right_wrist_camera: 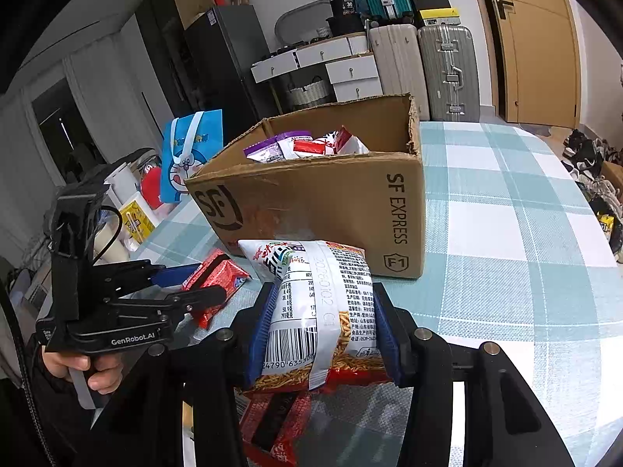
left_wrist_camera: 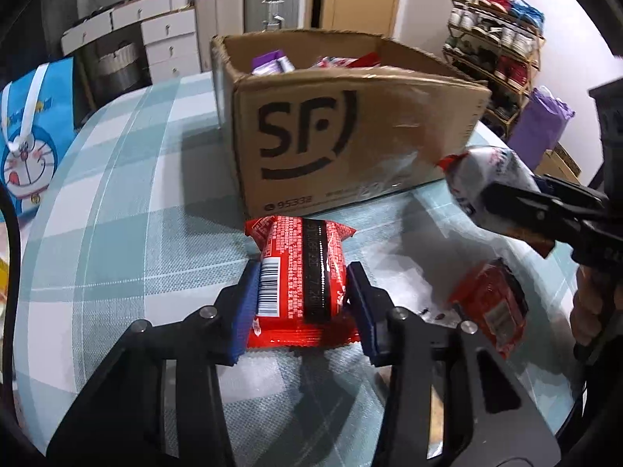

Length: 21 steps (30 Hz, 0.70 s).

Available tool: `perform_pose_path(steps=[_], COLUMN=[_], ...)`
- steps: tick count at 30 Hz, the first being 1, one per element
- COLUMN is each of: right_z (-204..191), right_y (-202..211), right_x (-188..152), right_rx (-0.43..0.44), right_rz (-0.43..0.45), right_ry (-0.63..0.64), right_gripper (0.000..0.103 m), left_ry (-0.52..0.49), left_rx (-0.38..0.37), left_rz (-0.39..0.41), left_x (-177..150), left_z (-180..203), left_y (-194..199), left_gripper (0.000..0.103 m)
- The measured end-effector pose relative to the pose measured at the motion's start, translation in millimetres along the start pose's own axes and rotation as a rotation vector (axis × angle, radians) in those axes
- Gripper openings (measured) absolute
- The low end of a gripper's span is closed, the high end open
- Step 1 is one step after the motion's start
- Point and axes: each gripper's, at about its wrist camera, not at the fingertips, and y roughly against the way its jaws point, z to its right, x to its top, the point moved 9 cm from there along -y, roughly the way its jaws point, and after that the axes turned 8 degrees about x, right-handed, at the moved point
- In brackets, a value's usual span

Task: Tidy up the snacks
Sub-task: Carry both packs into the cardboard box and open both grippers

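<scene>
1. Holding a red snack packet [left_wrist_camera: 301,272], the left gripper [left_wrist_camera: 303,303] has its blue jaws pinching the packet from both sides; the packet is just in front of the cardboard box [left_wrist_camera: 350,132], close to the desk [left_wrist_camera: 117,202], but whether it touches the cloth I cannot tell.
2. The right gripper [right_wrist_camera: 325,323] has its jaws pressed on a white snack bag [right_wrist_camera: 323,303] with a barcode and a picture of thin fried sticks; in the left wrist view this bag [left_wrist_camera: 486,183] is above the desk, near the right front corner of the box.
3. The box stands open on the checked cloth of the desk; inside it lie several packets [right_wrist_camera: 303,146], purple, white and red.
4. A second red packet [left_wrist_camera: 490,303] lies on the desk to the right of the left gripper, under the white bag; in the right wrist view it [right_wrist_camera: 272,420] shows below the held bag.
5. A hand [right_wrist_camera: 97,369] grips the handle of the left gripper; a part of the other hand [left_wrist_camera: 592,311] shows at the right edge of the left wrist view.
6. A blue cartoon bag [right_wrist_camera: 192,155] stands to the left of the box; suitcases [right_wrist_camera: 447,70] and white drawers [right_wrist_camera: 350,74] are behind the desk.
</scene>
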Motion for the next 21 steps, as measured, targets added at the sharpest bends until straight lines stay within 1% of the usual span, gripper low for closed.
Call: perform_pose_path(steps=[11, 21], right_z=[-4.1, -18.0], right_y=[7.5, 29.9], right_x=[3.0, 16.3], right_rx=[0.0, 0.013], right_rz=[0.021, 0.077], right_ry=[0.014, 0.044], right_gripper=[0.048, 0.048], left_ry=[0.031, 0.054], left_rx=[-0.049, -0.068], left_rz=[0.071, 0.166], left_x=[12.8, 28.4], left_z=[-0.6, -4.6], left_y=[28.9, 70.1], left_gripper=[0.041, 0.041])
